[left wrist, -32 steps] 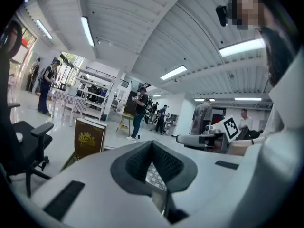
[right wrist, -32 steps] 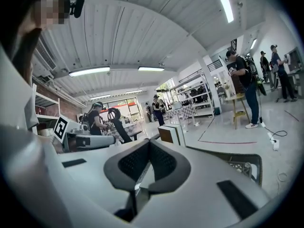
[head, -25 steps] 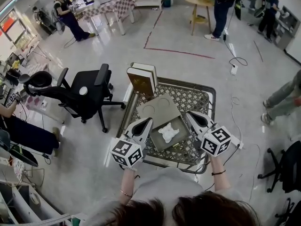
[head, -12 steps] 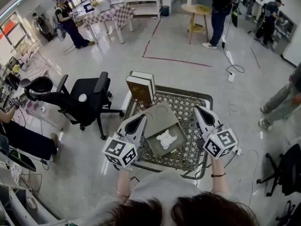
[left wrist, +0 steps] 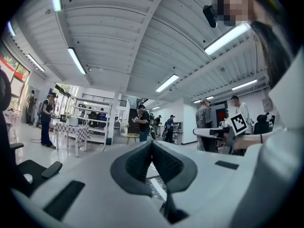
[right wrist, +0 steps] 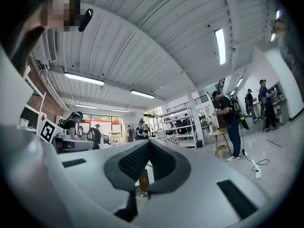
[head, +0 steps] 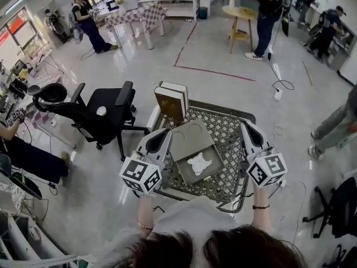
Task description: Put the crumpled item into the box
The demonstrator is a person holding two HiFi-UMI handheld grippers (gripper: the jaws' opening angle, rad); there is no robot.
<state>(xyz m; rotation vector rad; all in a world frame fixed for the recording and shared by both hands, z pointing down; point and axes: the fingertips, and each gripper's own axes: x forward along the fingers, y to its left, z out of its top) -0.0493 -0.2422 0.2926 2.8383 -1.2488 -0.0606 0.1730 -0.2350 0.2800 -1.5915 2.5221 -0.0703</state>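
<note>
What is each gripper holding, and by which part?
Nothing is held. The left gripper and the right gripper both have their jaws together with nothing between them. The crumpled item lies in the box.

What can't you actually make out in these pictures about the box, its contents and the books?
- Crumpled item: too small in the head view to tell paper from cloth.
- Box: not seen in either gripper view. The bodies of the left hand-held gripper and the right hand-held gripper fill the lower part of their own pictures.
- Book covers: the print is too small to read in the head view.
</note>
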